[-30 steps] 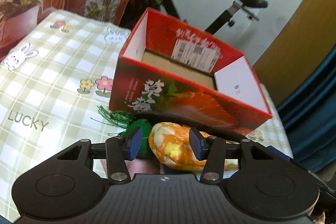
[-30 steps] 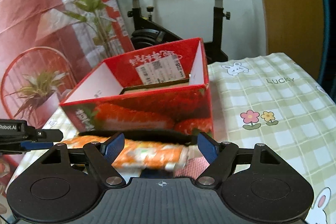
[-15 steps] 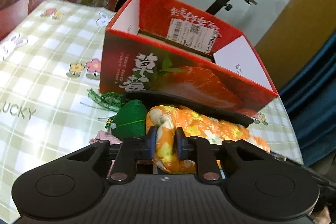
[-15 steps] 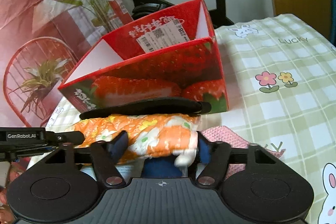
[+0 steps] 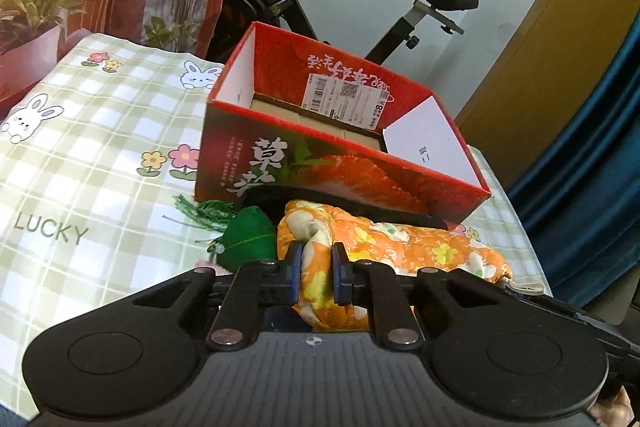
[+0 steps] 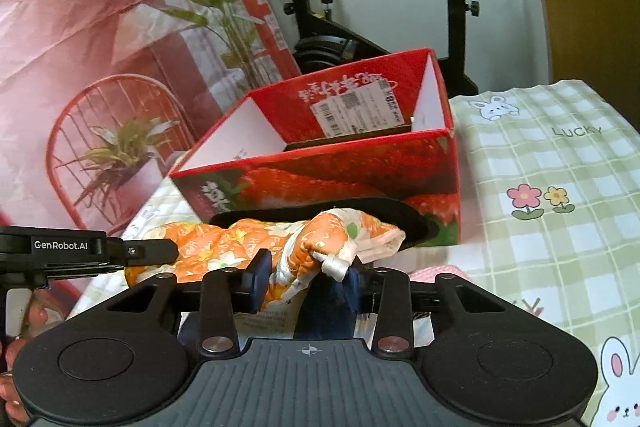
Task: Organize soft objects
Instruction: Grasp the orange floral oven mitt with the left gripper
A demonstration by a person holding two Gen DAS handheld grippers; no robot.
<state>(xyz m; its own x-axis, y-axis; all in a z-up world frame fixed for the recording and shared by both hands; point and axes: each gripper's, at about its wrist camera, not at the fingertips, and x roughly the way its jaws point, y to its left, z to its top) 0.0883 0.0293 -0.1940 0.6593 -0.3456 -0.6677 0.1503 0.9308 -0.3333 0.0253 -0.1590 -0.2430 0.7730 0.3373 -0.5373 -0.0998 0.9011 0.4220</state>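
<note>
Left gripper (image 5: 313,273): your jaws have just been closing and now pinch one bunched end of the orange floral cushion (image 5: 400,247), fabric squeezed between both pads.
Right gripper (image 6: 306,281): your jaws have just been closing; the cushion's other end (image 6: 320,239) sits between them, pressed by the pads.
Cushion position: stretched between your two grippers, just in front of the red strawberry box (image 5: 320,163), beside a black strap (image 6: 360,209).
Green tasselled pouch (image 5: 246,241): on the checked tablecloth (image 5: 80,167), just left of your left gripper, touching the cushion.
Box: open-topped, behind the cushion.
</note>
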